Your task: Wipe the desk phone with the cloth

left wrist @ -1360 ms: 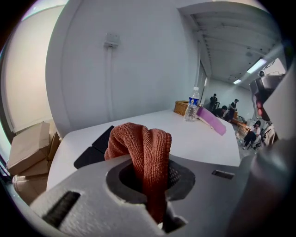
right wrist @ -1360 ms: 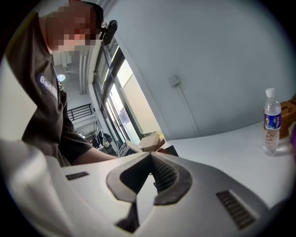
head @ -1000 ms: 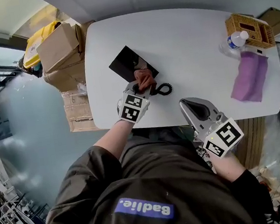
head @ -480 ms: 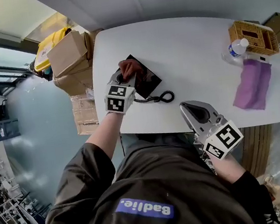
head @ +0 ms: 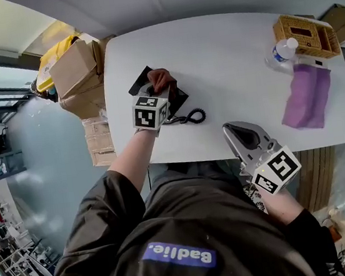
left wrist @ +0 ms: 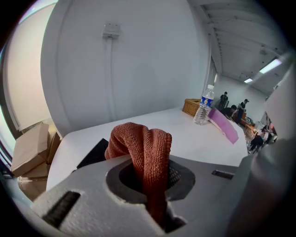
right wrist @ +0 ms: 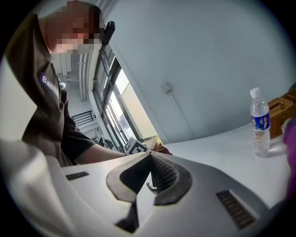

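Note:
The black desk phone (head: 141, 79) lies on the left part of the white table (head: 232, 63), its coiled cord (head: 190, 118) trailing to the right. My left gripper (head: 156, 93) is over the phone, shut on a rust-red cloth (head: 161, 79) that rests on the phone's top. In the left gripper view the cloth (left wrist: 141, 143) bulges out of the closed jaws of the left gripper (left wrist: 138, 162), with a black corner of the phone (left wrist: 94, 152) behind it. My right gripper (head: 231, 130) hovers at the table's near edge, shut and holding nothing (right wrist: 149, 157).
A wicker basket (head: 306, 31), a water bottle (head: 280, 54) and a purple cloth (head: 307, 94) are at the table's right end. Cardboard boxes (head: 75, 71) stand off the left end. The bottle (right wrist: 260, 122) also shows in the right gripper view.
My left gripper has carried the cloth along the phone, from the end near the cord toward its far left part. The right gripper has stayed where it was.

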